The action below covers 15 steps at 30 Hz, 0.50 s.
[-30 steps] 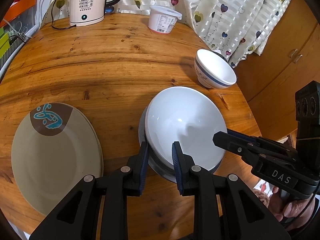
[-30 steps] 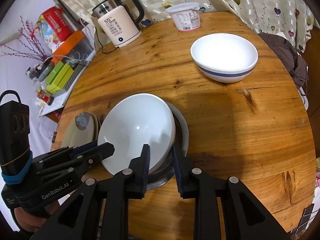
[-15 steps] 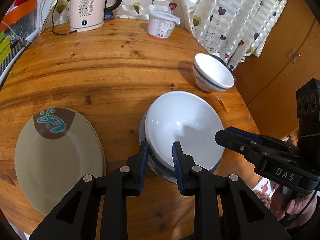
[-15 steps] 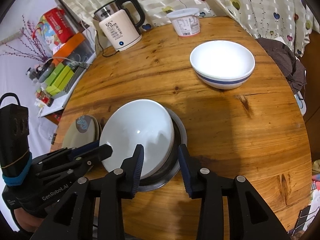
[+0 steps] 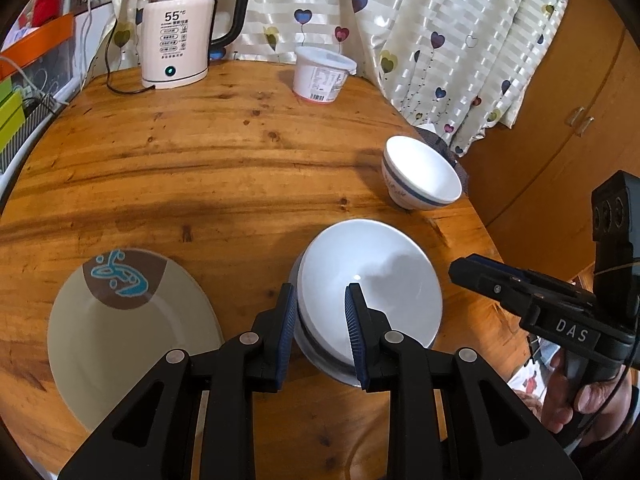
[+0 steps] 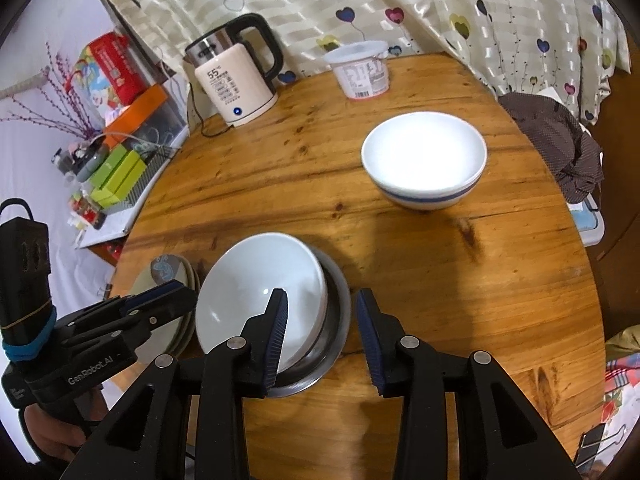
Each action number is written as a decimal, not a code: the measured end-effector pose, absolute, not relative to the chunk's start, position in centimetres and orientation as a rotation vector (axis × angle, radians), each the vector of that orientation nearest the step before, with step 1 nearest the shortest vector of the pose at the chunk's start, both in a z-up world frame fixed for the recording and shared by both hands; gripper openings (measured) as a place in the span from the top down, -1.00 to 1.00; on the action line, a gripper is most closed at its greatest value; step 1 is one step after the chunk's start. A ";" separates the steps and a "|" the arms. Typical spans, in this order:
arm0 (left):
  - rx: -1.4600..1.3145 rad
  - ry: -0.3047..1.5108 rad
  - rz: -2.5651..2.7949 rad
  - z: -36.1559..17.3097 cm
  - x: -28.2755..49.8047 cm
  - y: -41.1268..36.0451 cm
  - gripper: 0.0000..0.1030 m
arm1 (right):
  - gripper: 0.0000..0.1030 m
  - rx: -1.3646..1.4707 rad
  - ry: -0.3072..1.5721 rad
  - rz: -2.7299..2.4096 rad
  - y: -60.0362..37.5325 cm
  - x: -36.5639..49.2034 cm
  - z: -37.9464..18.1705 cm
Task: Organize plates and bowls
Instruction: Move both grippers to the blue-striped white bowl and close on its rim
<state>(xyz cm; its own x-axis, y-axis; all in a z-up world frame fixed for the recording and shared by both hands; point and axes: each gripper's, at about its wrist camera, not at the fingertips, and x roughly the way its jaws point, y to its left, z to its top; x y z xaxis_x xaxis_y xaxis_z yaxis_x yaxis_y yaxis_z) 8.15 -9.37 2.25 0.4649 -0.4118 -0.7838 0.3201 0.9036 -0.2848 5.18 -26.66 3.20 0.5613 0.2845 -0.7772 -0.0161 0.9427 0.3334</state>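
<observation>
Two grippers hang over the near edge of a round wooden table (image 5: 224, 168), both angled down at a stack of bowls. That stack is a plain white bowl (image 5: 370, 288) nested, tilted, in a shallow steel bowl (image 6: 334, 320).

Left gripper (image 5: 320, 328): its jaws straddle the near rim of the stack, one blue pad outside and one over the white bowl's inside. The gap is narrow, but whether the pads actually press the rim cannot be told from either view.

Right gripper (image 6: 322, 336): its jaws stand apart and hold nothing. One pad lies over the white bowl, the other over bare wood beyond the steel rim.

To the left of the stack sits a beige plate (image 5: 120, 344) with a brown patch and a blue fish mark; the right wrist view shows it topping a small pile of plates. A white bowl with a blue band (image 6: 424, 160) stands alone near the far right edge. At the back are an electric kettle (image 5: 180, 40) and a lidded white tub (image 5: 322, 76) before a heart-print curtain (image 5: 460, 20).
</observation>
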 end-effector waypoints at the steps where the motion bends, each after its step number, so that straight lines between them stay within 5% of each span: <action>1: -0.100 0.989 -0.455 2.3 8.3 -9.4 0.49 | 0.32 0.305 0.959 0.176 -26.8 5.2 3.3; 15: -0.087 0.987 -0.485 2.8 9.9 -10.1 0.49 | 0.32 0.323 0.942 0.145 -28.2 5.6 3.8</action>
